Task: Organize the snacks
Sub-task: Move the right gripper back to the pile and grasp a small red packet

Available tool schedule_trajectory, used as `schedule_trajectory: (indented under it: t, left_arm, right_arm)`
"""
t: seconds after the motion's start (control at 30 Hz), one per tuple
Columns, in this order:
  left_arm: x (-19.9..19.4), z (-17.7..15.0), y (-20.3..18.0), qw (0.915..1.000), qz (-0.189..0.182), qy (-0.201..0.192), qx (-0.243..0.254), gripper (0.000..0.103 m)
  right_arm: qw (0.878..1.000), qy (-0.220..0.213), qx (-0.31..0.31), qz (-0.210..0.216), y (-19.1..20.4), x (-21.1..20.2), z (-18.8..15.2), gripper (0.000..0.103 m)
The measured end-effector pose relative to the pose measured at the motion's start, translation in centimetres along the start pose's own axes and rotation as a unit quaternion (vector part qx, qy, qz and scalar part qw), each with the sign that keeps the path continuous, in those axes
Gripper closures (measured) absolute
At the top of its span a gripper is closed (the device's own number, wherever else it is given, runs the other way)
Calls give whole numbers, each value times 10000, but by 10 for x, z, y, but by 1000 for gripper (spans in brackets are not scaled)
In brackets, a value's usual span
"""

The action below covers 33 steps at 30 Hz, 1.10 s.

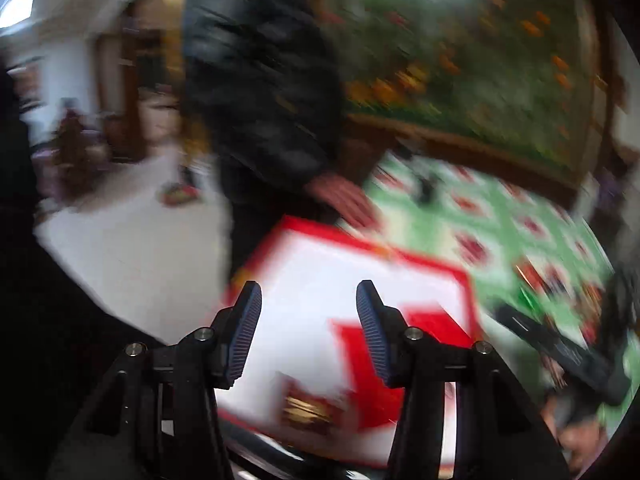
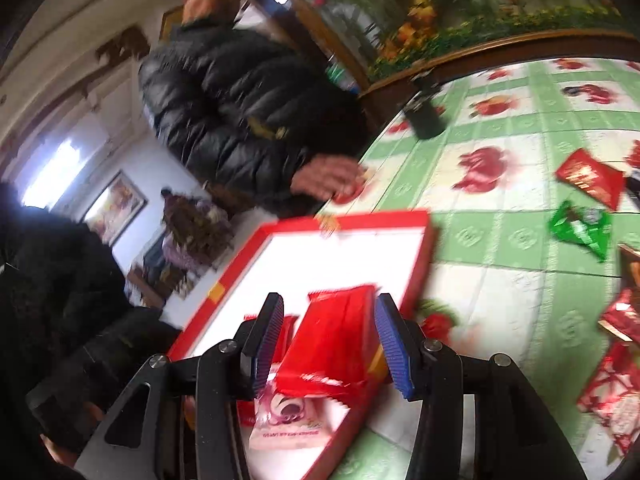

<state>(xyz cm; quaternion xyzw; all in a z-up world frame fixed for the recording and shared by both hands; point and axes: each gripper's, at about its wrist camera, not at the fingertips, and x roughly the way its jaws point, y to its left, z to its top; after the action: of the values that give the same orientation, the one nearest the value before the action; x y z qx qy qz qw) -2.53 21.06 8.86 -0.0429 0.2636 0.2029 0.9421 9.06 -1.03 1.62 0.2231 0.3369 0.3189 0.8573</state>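
Observation:
A red-rimmed box with a white inside (image 1: 340, 264) (image 2: 320, 256) lies at the table's near edge. In it lie a red snack packet (image 2: 336, 340) (image 1: 372, 344), a pink-and-white packet (image 2: 288, 420) and a small dark packet (image 1: 308, 408). My left gripper (image 1: 310, 300) is open and empty above the box. My right gripper (image 2: 328, 320) is open, its fingers on either side of the red packet, above it. My right gripper also shows in the left wrist view (image 1: 560, 352). Both views are blurred.
Loose snack packets lie on the green flowered tablecloth (image 2: 500, 240): a red one (image 2: 588, 178), a green one (image 2: 580, 228), several red ones at the right edge (image 2: 616, 384). A dark cup (image 2: 424, 118) stands at the back. A person in a black jacket (image 2: 248, 112) rests a hand (image 2: 328, 176) on the table edge.

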Motion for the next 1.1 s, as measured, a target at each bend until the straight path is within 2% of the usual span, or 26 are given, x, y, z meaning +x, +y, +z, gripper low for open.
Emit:
schedule_trajectory:
  t: [0.07,0.1,0.13,0.23,0.33,0.43,0.53,0.6,0.7,0.8,0.93,1.1]
  left_arm:
    - [-10,8,11,9980,598,-168,97,43]
    - [-9,7,8,9971,716,-108,239,40]
    - [-7,2,-2,9969,631,47,473,40]
    - [-1,-21,-43,9938,-136,427,1019,39]
    - [1,-39,-84,9844,-704,639,1477,39]
    - [-5,-48,-117,9744,-1117,683,1828,38]
    - [-11,-54,-140,9653,-1491,662,2041,37]
    - [-8,-57,-154,9609,-1699,669,2080,32]
    - [-5,-64,-174,9530,-1944,841,2167,31]
    - [-7,-73,-198,9443,-2152,973,2294,31]
    - [-8,-84,-230,9313,-2464,1134,2431,31]
    - [-7,-98,-252,9236,-2485,1354,2587,31]
  right_arm:
    - [9997,-124,197,41,-9,-8,3,53]
    - [9993,-203,307,26,-15,-13,5,53]
    - [9990,-255,369,22,-18,-16,6,53]
    - [9985,-314,448,72,-24,-18,10,53]
    - [9991,-279,307,6,-29,-29,11,53]
    - [9988,-447,194,20,-44,-64,13,53]
    - [9964,-722,-27,-441,-72,-118,21,49]
    - [9927,-771,-184,-911,-95,-156,27,46]
    - [9832,-726,-237,-1655,-131,-200,34,45]
    - [9758,-683,-33,-2076,-164,-227,39,45]
    - [9727,-461,36,-2274,-189,-232,32,45]
    - [9710,-166,333,-2360,-207,-217,23,44]
